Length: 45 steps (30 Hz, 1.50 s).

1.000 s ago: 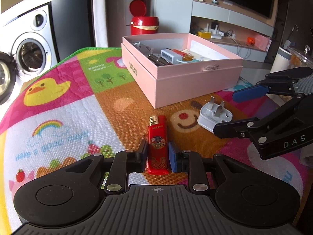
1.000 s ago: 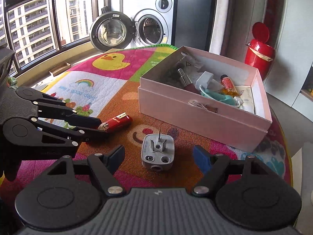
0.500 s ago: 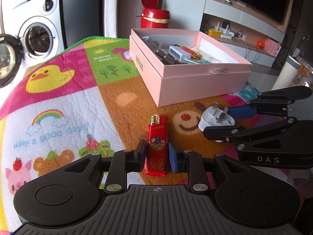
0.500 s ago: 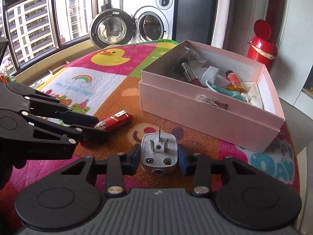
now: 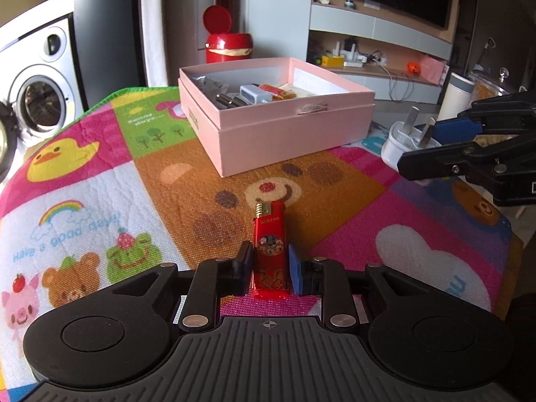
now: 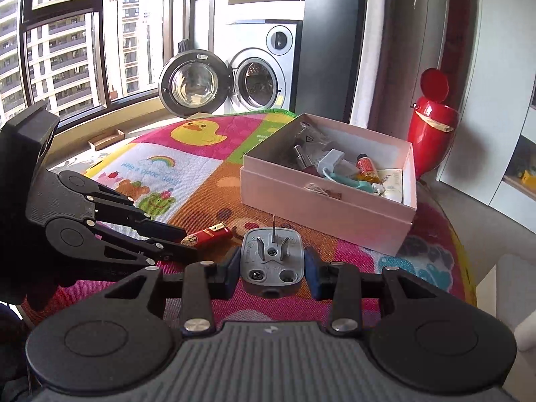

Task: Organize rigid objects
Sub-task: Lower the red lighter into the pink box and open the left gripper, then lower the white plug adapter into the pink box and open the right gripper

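My left gripper point(image 5: 270, 268) is shut on a red lighter point(image 5: 270, 251), held above the colourful mat point(image 5: 100, 201). The lighter also shows in the right wrist view point(image 6: 207, 235), in the left gripper point(image 6: 183, 242). My right gripper point(image 6: 273, 268) is shut on a white three-pin plug point(image 6: 273, 261), lifted off the mat; it shows at the right of the left wrist view point(image 5: 407, 139). An open pink box point(image 5: 278, 130) with several small items stands behind, also in the right wrist view point(image 6: 330, 197).
A red lidded bin point(image 5: 227, 45) stands beyond the table. A washing machine with an open door point(image 6: 234, 83) is by the window. Shelves with clutter point(image 5: 368, 57) are at the back right. The table's right edge point(image 5: 509, 234) is near my right gripper.
The right gripper closed on the plug and lifted it up and to the right. The left gripper, shut on the lighter throughout, raised it off the mat.
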Tool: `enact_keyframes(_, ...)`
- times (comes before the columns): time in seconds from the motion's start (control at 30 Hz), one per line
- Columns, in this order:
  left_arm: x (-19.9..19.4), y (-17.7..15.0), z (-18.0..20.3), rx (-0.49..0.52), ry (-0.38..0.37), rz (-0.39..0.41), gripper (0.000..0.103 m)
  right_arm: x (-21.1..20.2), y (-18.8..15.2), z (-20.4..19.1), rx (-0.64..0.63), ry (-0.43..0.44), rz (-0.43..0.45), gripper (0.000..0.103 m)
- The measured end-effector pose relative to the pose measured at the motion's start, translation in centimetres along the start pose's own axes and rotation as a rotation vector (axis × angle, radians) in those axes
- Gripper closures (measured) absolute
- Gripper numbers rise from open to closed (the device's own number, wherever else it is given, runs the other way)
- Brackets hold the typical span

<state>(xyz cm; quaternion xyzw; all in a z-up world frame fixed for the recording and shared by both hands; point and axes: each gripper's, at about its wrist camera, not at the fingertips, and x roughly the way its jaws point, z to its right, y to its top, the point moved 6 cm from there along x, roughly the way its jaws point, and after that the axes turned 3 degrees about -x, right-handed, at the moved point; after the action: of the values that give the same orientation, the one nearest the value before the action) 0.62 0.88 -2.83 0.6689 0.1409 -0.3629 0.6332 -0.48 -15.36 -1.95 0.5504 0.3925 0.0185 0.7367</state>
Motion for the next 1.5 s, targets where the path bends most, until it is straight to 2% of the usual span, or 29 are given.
enact_keyframes(0.1, -0.9, 0.8, 1.5, 0.031, -0.041, 0.014, 0.077, -1.8, 0.3, 1.4, 0.031, -0.028, 0.042, 0.064)
enact_keyframes(0.2, -2.2, 3.1, 2.5, 0.050, -0.066, 0.068, 0.077, -3.9, 0.7, 2.9, 0.052, -0.064, 0.097, 0.064)
enact_keyframes(0.4, -5.1, 12.2, 2.5, 0.072, -0.031, 0.289, 0.077, -6.3, 1.5, 5.3, 0.087, -0.117, 0.177, 0.064)
enact_keyframes(0.53, -4.7, 18.0, 1.8, 0.003, -0.021, 0.398, 0.077, -6.3, 1.5, 6.1, 0.110, -0.136, 0.182, 0.064)
enact_keyframes(0.63, -2.6, 21.3, 1.3, -0.067, -0.006, 0.395, 0.077, -5.9, 1.2, 6.2, 0.114, -0.130, 0.170, 0.064)
enact_keyframes(0.77, 1.8, 23.3, 0.2, -0.155, -0.008, 0.336, 0.076, -5.1, 0.8, 6.4, 0.127, -0.134, 0.144, 0.064)
enact_keyframes(0.83, 4.2, 23.2, -0.4, -0.201, -0.024, 0.282, 0.076, -5.0, 0.5, 6.5, 0.137, -0.145, 0.133, 0.064)
enact_keyframes(0.9, 6.3, 22.3, -1.3, -0.220, -0.009, 0.212, 0.077, -4.8, 0.5, 6.5, 0.140, -0.153, 0.126, 0.064)
enact_keyframes(1.0, 7.4, 19.9, -1.8, -0.200, -0.015, 0.189, 0.077, -4.7, 0.5, 6.6, 0.135, -0.161, 0.118, 0.064)
enact_keyframes(1.1, 6.9, 16.9, -2.3, -0.219, -0.042, 0.179, 0.077, -4.2, 0.6, 6.8, 0.137, -0.165, 0.101, 0.064)
enact_keyframes(1.27, 4.5, 13.1, -1.9, -0.199, -0.064, 0.212, 0.077, -2.1, 2.4, 7.4, 0.182, -0.141, 0.075, 0.064)
enact_keyframes(1.4, 3.0, 11.0, -1.8, -0.161, -0.037, 0.217, 0.077, 0.8, 6.2, 8.5, 0.226, -0.136, 0.071, 0.064)
enact_keyframes(1.5, 2.1, 9.7, -2.3, -0.171, -0.019, 0.216, 0.077, 3.0, 9.1, 8.7, 0.220, -0.163, 0.087, 0.064)
